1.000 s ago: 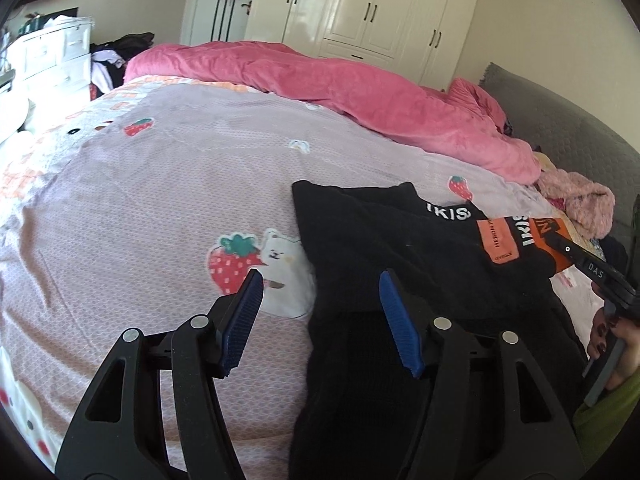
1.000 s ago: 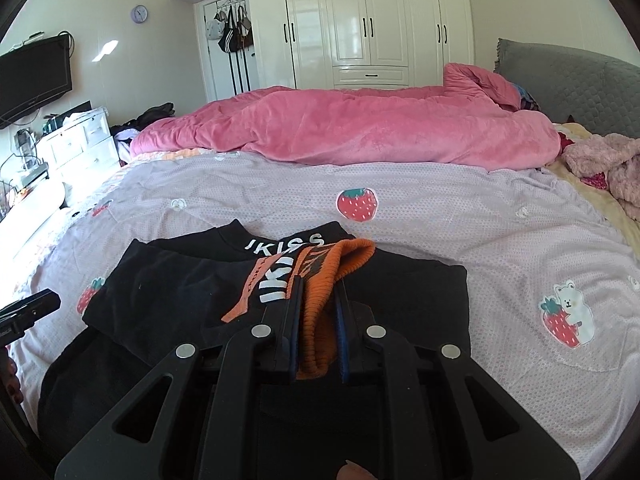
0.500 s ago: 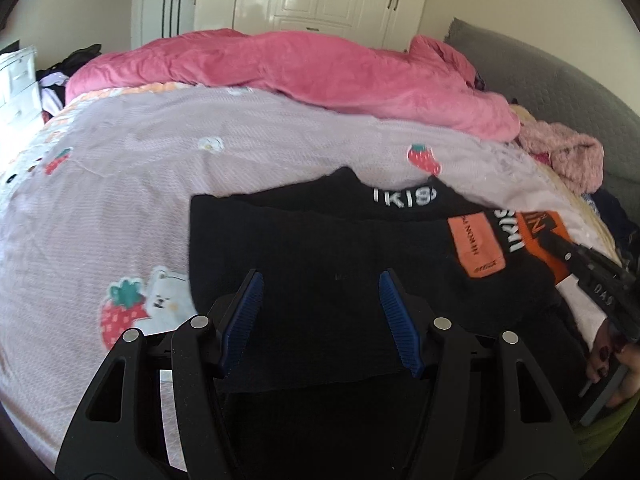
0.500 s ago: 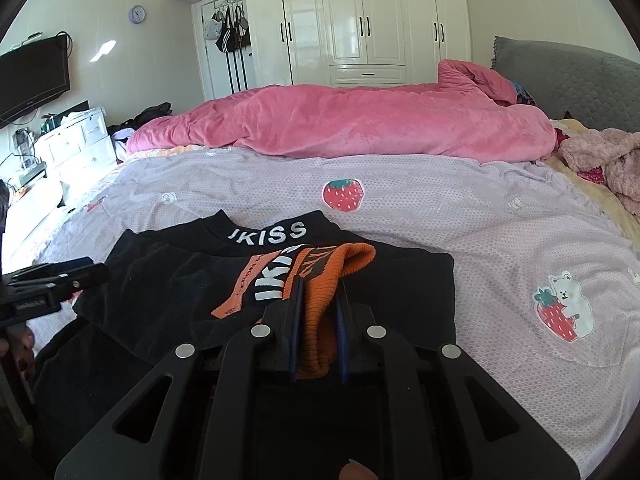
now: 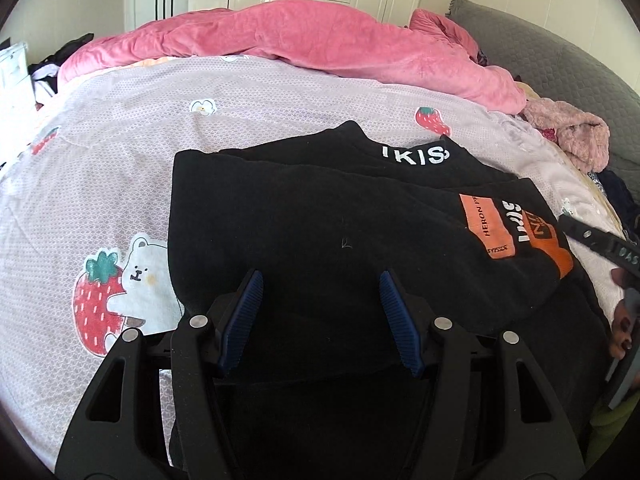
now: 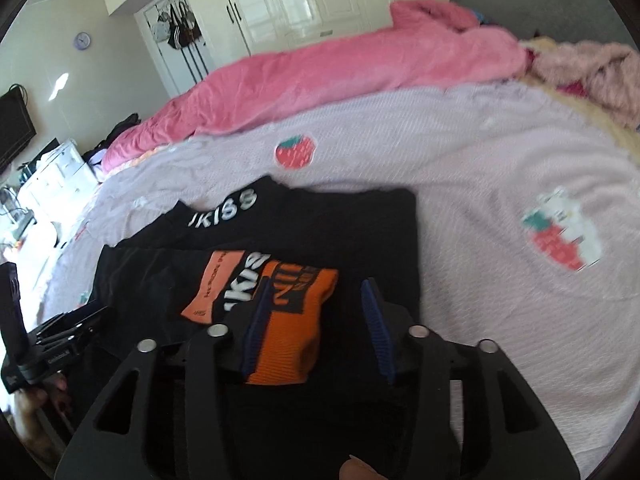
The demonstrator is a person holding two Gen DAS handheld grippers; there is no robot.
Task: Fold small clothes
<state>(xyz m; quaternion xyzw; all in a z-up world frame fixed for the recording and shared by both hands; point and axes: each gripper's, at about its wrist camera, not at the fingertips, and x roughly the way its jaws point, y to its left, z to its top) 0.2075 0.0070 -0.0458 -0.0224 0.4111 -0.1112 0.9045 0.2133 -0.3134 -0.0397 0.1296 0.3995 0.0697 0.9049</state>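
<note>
A black sweater (image 5: 320, 208) with white lettering at the collar lies partly folded on the lilac strawberry-print bed sheet (image 5: 120, 160). Its sleeve, with an orange patch and orange cuff (image 6: 296, 320), is laid across the body. My right gripper (image 6: 316, 286) has its jaws opening; the orange cuff lies between them against the left pad, and the right pad stands clear of it. My left gripper (image 5: 320, 280) hangs open low over the sweater's black body (image 6: 340, 232), holding nothing. Each gripper shows at the edge of the other's view, held by a hand.
A pink duvet (image 5: 320, 40) is bunched along the far side of the bed. A fluffy pink garment (image 5: 572, 136) lies at the right by the grey padded headboard (image 5: 560, 60). White wardrobes (image 6: 300, 0) stand behind. Bare sheet stretches left and right of the sweater.
The right jaws, shut on the orange cuff before, have spread apart and the cuff now lies on the sweater. The left gripper has moved from the sheet's edge over the black body.
</note>
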